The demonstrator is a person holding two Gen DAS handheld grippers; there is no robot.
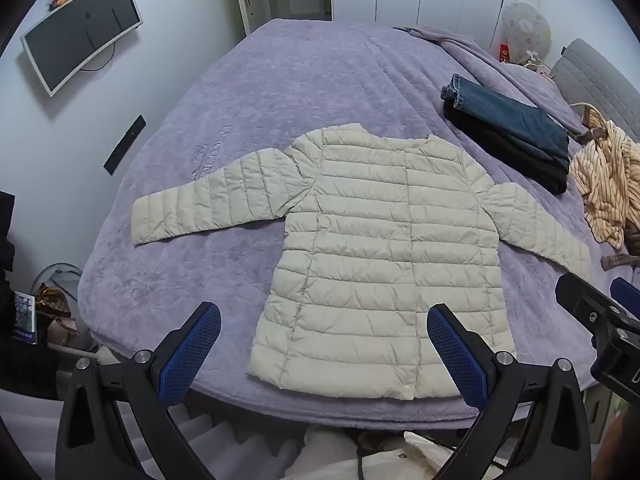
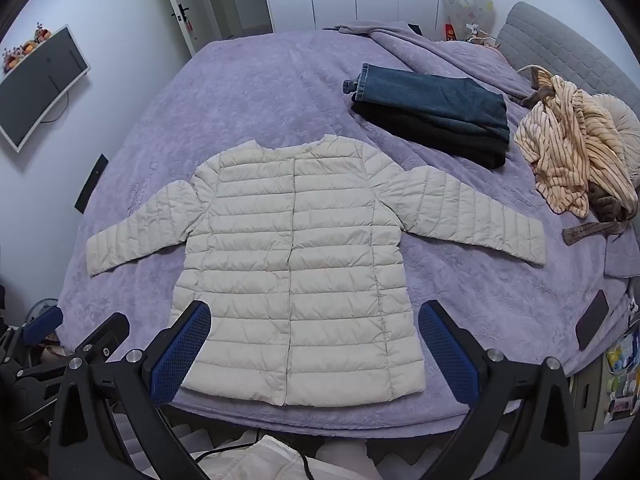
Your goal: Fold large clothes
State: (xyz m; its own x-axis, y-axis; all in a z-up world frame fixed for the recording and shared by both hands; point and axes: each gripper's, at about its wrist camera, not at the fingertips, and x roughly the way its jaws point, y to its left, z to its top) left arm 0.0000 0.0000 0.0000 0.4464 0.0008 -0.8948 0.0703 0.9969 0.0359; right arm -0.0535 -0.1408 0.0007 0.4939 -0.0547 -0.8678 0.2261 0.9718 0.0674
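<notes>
A cream quilted puffer jacket [image 1: 376, 248] lies flat on the purple bed [image 1: 280, 80], front up, both sleeves spread out to the sides. It also shows in the right wrist view [image 2: 292, 264]. My left gripper [image 1: 324, 352] is open and empty, held above the jacket's hem near the bed's front edge. My right gripper [image 2: 314, 352] is open and empty, also above the hem. The right gripper shows at the right edge of the left wrist view [image 1: 600, 320]. The left gripper shows at the lower left of the right wrist view [image 2: 60, 340].
Folded blue jeans on a folded black garment [image 2: 432, 112] lie at the back right of the bed. A crumpled orange striped garment [image 2: 572, 160] lies at the right by the grey headboard [image 2: 560, 48]. A dark phone [image 2: 592, 320] lies near the right edge. A monitor [image 1: 80, 36] hangs on the left wall.
</notes>
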